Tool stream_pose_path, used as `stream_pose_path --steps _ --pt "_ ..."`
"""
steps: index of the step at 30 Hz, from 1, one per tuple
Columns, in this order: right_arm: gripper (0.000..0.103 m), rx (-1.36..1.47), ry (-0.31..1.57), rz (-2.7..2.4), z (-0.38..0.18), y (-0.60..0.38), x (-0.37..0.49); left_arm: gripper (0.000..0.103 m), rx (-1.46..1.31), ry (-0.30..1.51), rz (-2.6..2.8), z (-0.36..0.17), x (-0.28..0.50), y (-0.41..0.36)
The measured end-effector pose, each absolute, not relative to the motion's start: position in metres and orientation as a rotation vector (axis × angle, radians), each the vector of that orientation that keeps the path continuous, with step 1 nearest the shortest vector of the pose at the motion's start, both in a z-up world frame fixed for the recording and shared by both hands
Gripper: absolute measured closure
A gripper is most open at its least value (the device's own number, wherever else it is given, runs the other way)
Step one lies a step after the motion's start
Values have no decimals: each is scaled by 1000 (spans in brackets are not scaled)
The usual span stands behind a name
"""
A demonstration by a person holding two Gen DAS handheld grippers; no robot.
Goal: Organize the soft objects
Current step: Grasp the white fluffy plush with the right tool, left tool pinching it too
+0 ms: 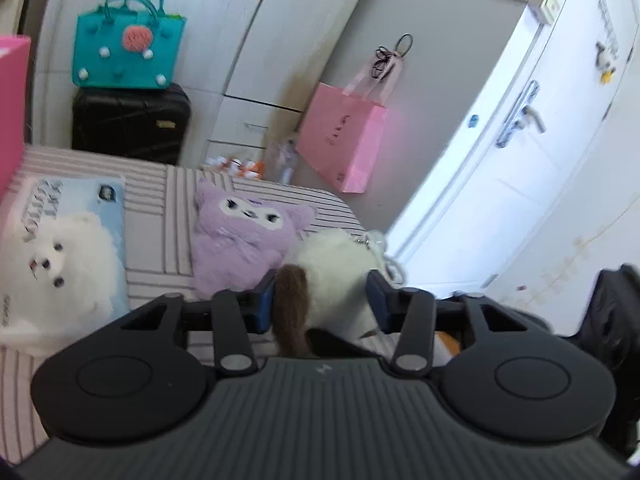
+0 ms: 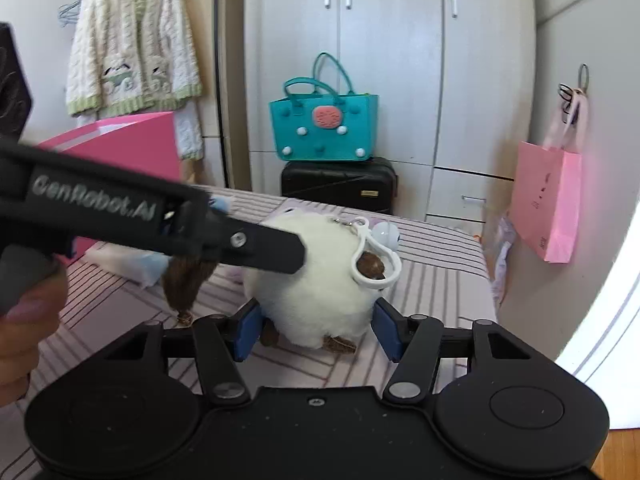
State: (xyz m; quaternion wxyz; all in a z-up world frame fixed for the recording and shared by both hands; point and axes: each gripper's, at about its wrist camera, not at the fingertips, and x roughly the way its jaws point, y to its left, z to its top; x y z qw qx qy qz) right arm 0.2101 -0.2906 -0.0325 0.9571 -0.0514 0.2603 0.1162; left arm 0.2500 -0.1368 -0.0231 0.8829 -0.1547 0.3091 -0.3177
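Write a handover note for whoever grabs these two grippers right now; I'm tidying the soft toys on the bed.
Left gripper: shut on the round white fluffy plush toy, with its pads against the toy's body and brown tail.
Right gripper: jaws straddle the same toy low down; I can't tell whether the pads press on it.
Other toys: the purple furry plush and the white fluffy dog plush lie on the striped pink bed cover.
Done: nothing visibly put away.
Left: place all three toys; the destination is not shown.
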Motion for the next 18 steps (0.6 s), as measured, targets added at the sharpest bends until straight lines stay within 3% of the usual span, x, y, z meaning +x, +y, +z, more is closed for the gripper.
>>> stream_pose_path --steps 18 --pt "38 -81 588 296 -29 -265 162 69 -265 722 -720 -13 206 -103"
